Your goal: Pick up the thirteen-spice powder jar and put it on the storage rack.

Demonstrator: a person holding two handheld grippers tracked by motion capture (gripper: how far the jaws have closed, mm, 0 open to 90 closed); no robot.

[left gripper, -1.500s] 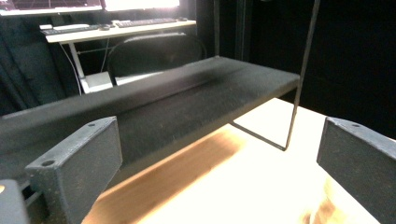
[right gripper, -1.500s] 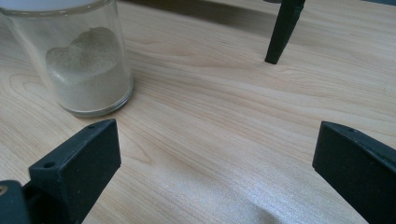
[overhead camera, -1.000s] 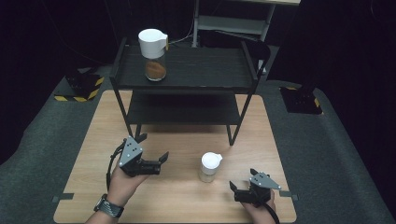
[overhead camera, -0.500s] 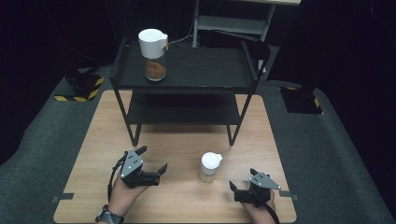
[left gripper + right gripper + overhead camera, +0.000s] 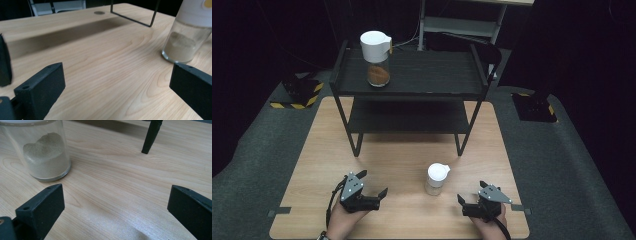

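Both claws stand apart, empty: left claw (image 5: 374,192), right claw (image 5: 465,200). Between them, near the bench's (image 5: 402,160) front edge, the pale-powder jar (image 5: 436,179); its lid is cropped in both gripper views.

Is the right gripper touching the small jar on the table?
Apart. In the right gripper view, bare wood lies between the right gripper and the small jar; both fingers are open.

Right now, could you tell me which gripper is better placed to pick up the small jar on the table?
Probably the right gripper: it sits closer to the small jar, fingers open. The left gripper, also open, lies farther off across bare table.
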